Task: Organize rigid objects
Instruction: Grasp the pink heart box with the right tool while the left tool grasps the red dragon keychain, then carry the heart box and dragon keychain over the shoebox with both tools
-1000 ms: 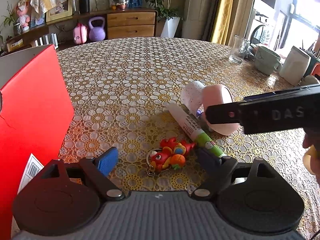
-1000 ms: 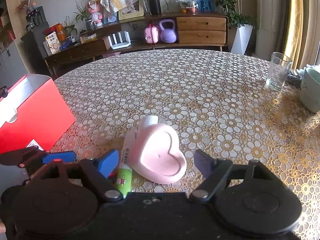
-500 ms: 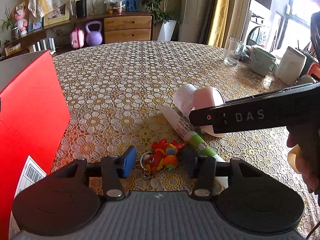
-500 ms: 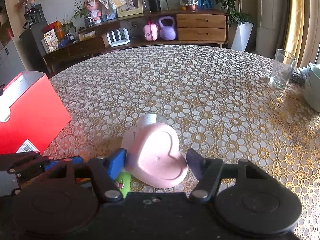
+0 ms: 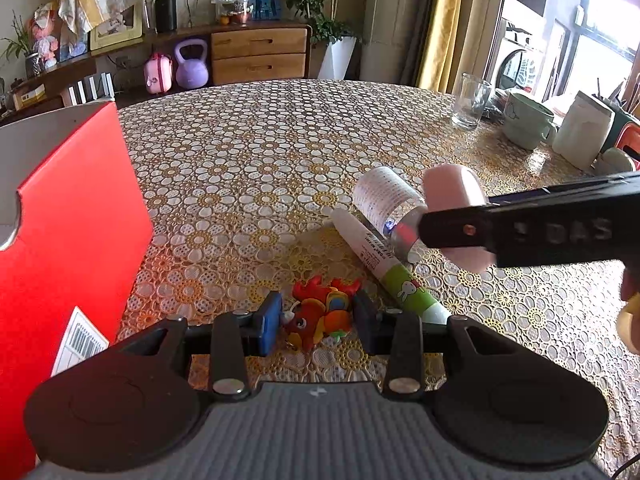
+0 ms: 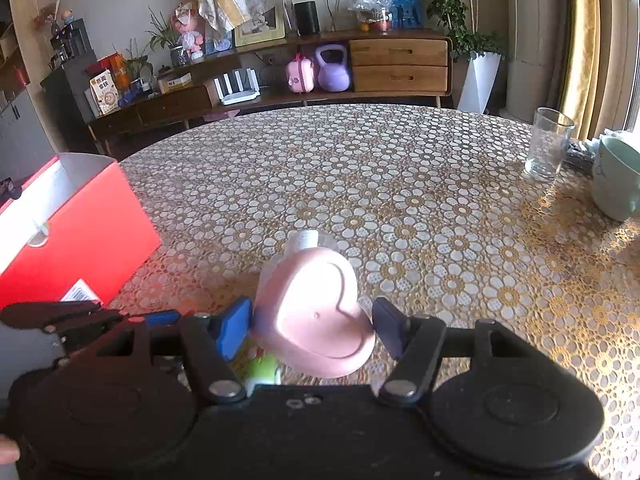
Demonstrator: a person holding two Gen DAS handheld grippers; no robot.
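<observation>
- Left wrist view: left gripper at 6 o'clock, jaws just closing around the red toy keychain; pads at its sides, firm contact cannot be told. Marker at 3 o'clock of the toy, bottle beyond. Red box at 9 o'clock.
- Right wrist view: right gripper clamped on the pink heart case, which appears raised off the table.
- Risk: the smooth, rounded case may slip from the pads; the keychain's ring may snag the lace cloth on lifting.

Black left gripper with blue pads, silver screws, ribbed grey body
</observation>
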